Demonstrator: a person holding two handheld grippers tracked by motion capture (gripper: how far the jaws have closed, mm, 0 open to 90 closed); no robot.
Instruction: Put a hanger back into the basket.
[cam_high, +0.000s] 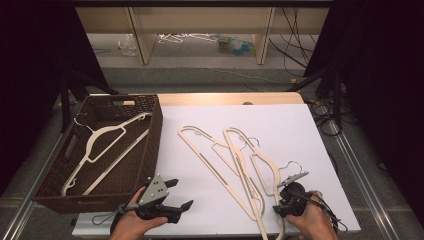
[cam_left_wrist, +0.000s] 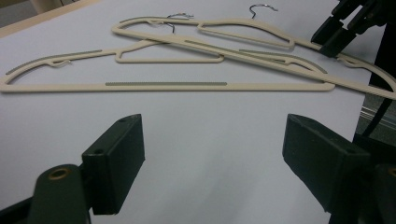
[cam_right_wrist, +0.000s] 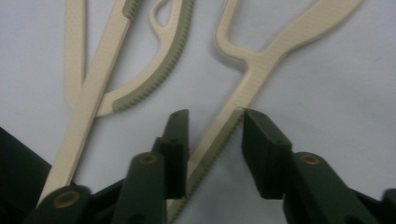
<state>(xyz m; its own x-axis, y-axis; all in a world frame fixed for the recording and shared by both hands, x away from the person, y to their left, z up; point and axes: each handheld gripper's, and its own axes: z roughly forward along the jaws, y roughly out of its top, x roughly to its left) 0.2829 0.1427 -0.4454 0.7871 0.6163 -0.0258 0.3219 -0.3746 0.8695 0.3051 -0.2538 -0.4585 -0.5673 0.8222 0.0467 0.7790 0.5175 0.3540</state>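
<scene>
Two handheld grippers sit at the near table edge. The left gripper (cam_high: 181, 195) rests over bare white table cover (cam_high: 295, 125), jaws spread wide, nothing between them. The right gripper (cam_right_wrist: 215, 140) straddles the ribbed arm of the nearest hanger (cam_right_wrist: 243, 93); its jaws stand partly apart, the hanger arm lying against one pad and clear of the other, so it is not clamped. Three cream plastic hangers (cam_high: 235, 160) with metal hooks lie overlapping mid-table. Farther left, one brown wicker basket (cam_high: 150, 145) holds a fourth hanger (cam_high: 107, 145). No legible writing appears anywhere.
</scene>
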